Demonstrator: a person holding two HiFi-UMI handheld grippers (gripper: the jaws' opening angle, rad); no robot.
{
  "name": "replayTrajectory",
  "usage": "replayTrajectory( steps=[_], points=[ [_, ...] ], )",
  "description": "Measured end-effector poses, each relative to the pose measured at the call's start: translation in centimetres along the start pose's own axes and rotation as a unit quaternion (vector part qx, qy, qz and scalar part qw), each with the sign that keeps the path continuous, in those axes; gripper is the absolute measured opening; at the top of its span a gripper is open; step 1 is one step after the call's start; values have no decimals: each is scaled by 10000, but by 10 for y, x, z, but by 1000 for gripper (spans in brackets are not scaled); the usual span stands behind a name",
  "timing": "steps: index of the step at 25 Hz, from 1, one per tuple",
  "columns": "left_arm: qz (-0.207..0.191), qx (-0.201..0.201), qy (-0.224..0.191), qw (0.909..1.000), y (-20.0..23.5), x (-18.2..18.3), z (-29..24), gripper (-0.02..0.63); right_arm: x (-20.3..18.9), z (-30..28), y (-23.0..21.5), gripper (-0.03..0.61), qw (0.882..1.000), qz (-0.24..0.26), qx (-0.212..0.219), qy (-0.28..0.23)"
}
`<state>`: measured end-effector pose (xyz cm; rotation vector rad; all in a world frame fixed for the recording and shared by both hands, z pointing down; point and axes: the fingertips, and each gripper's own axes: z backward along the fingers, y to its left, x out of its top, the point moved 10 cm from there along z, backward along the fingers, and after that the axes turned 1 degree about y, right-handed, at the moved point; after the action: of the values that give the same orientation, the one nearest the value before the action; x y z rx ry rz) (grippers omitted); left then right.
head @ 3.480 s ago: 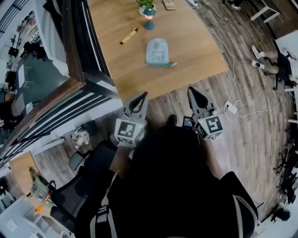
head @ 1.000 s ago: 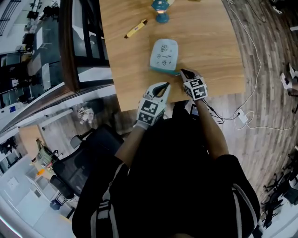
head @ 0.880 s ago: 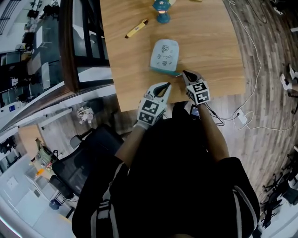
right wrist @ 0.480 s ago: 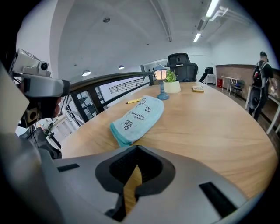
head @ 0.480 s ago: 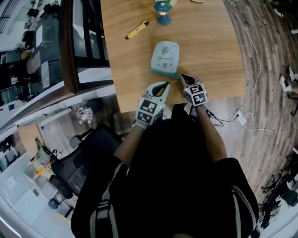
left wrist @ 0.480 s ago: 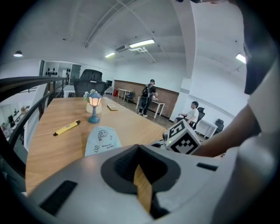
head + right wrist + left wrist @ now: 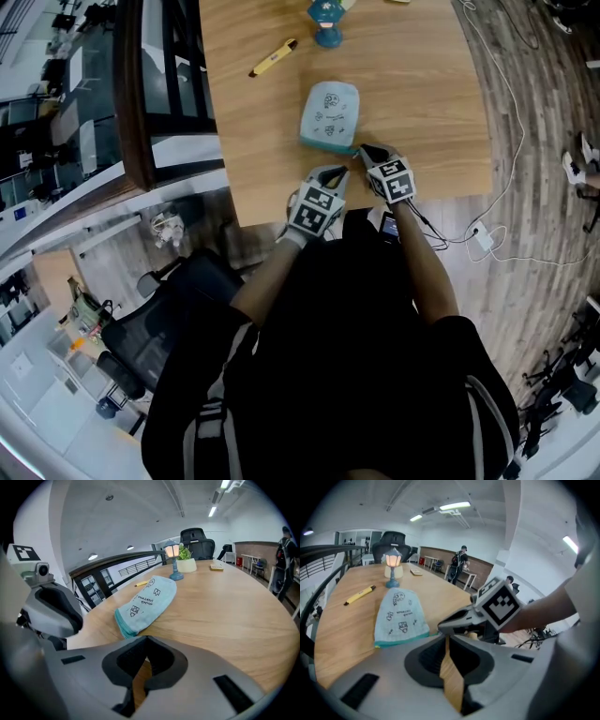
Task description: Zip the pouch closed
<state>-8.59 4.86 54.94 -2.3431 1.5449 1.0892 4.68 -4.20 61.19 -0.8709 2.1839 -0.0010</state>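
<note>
close by the pouch point(image 7: 331, 114), left tool point(image 7: 333, 172) and right tool point(image 7: 364, 150), jaws together, empty

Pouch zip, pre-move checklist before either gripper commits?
1. Pouch lying flat on the table, near both grippers: ok.
2. Left gripper ready to pin the fabric: not ok. Its jaws are together on nothing, short of the pouch's teal edge.
3. Right gripper ready to take the pull: not ok. Its jaws are together and empty, with the tips at the pouch's near right corner.
4. Zipper pull located: cannot tell. No view shows it clearly.
5. Yellow marker and lamp apart from the pouch: ok.
</note>
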Motion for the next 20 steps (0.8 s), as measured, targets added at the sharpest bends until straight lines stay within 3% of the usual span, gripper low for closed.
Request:
replayTrajectory(
  steps=[2, 6, 11, 17, 20],
  points=[
    [75, -71, 394, 9992, 0, 1, -24, 34, 2, -3, 0, 14, 9998, 33, 28, 183],
    [726, -83, 984, 9925, 11, -2, -62, 48, 2, -6, 2, 12, 9996, 55, -33, 271],
    [1057, 313, 1080, 9880, 20, 7, -71, 46, 2, -6, 2, 14, 9996, 78, -54, 266],
    [825, 754, 1370, 9842, 24, 9, -74, 46, 0, -6, 3, 12, 9995, 133, -92, 262],
    [1000, 764, 1392, 9822, 27, 10, -76, 46, 1, -6, 4, 12, 9995, 146, -98, 260]
  ],
)
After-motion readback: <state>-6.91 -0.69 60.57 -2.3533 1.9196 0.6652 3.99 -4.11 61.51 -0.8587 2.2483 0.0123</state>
